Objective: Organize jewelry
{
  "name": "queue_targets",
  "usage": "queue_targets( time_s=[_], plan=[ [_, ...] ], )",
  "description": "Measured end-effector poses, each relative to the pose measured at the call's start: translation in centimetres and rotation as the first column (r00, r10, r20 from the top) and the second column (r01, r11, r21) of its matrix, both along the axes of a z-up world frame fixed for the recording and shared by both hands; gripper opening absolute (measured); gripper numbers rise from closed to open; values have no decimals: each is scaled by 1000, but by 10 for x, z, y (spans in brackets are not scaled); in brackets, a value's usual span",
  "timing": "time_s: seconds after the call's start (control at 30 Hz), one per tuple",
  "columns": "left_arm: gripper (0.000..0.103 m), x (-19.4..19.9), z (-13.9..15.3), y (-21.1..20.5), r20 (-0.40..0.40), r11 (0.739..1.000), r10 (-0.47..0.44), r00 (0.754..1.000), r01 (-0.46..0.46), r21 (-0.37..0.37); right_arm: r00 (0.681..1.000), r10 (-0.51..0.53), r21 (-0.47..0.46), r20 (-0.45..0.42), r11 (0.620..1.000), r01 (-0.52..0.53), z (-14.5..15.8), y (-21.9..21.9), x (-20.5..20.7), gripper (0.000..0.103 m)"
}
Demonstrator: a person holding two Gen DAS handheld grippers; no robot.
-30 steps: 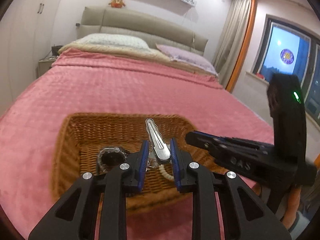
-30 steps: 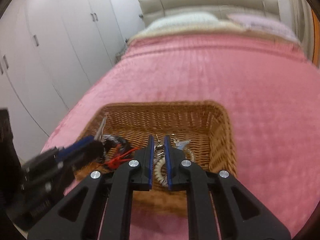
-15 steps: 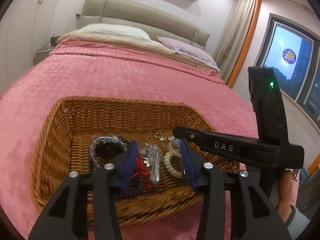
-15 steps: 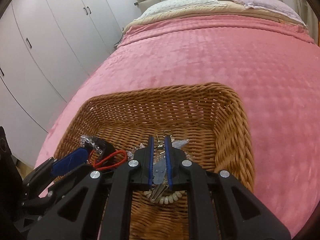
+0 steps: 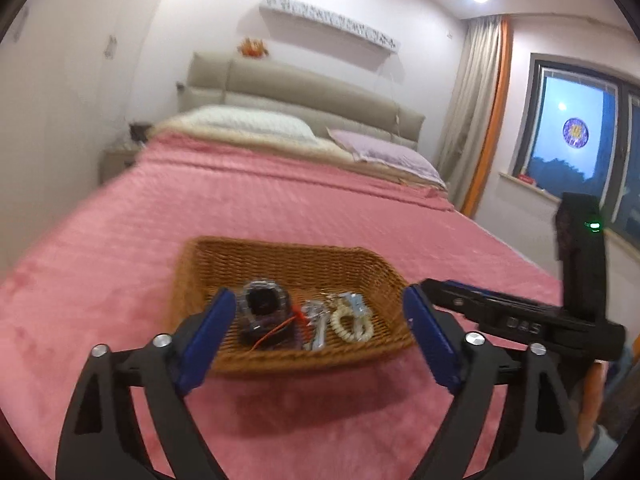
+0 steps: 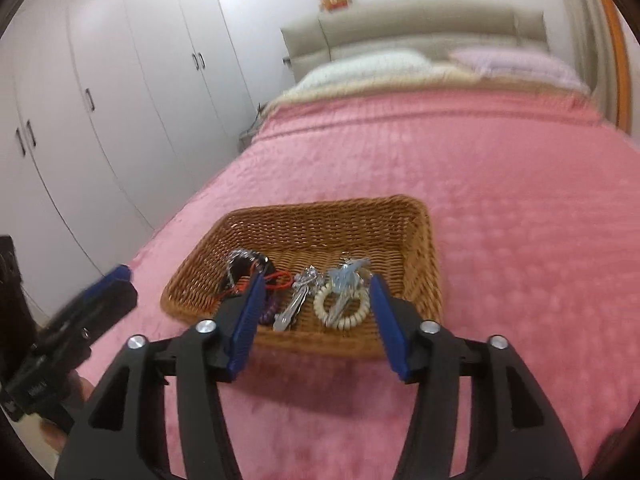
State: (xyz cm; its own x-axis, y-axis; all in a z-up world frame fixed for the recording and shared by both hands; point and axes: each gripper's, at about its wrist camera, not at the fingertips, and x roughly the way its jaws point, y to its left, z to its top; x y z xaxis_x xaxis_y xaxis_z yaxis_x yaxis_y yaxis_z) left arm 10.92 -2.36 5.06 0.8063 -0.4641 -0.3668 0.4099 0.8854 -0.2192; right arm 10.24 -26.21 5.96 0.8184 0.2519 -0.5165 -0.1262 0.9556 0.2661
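A wicker basket [image 5: 280,260] [image 6: 328,228] sits on the pink bed. In it lie a dark bracelet [image 5: 262,302] [image 6: 244,266], a red cord [image 5: 276,330] [image 6: 276,280], a silver hair clip [image 5: 316,326] [image 6: 296,304], a cream bead bracelet [image 5: 352,326] [image 6: 340,312] and a blue-silver piece [image 6: 348,274]. My left gripper [image 5: 318,334] is open and empty, in front of the basket. My right gripper [image 6: 316,312] is open and empty, just before the basket's near rim; it also shows at the right of the left wrist view [image 5: 520,316].
The pink blanket [image 6: 520,200] covers the bed all round the basket. Pillows [image 5: 256,122] and a headboard lie at the far end. White wardrobes [image 6: 100,100] stand on the left, a window [image 5: 576,148] on the right.
Both grippers have opened and drawn back from the basket. The left let go of the silver hair clip and the right let go of its piece; both now lie in the basket.
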Motion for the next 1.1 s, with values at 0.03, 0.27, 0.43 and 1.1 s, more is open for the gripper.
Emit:
queue_targets(
  time_s=[0.03, 0.27, 0.43, 1.1],
  plan=[
    [87, -17, 1, 2, 34, 999, 32, 999, -33, 30, 1000, -4, -15, 29, 1000, 5, 1, 4, -14, 53],
    [95, -86, -7, 11, 198, 961, 218, 956, -245, 124, 986, -36, -144, 166, 988, 60, -15, 37, -80, 59],
    [95, -106, -21, 19, 227, 944, 289, 930, -317, 94, 974, -62, -166, 219, 981, 99, -37, 45, -102, 59],
    [95, -91, -58, 24, 129, 929, 333, 934, -349, 128, 965, -84, -180, 250, 975, 132, -60, 47, -108, 59]
  ],
)
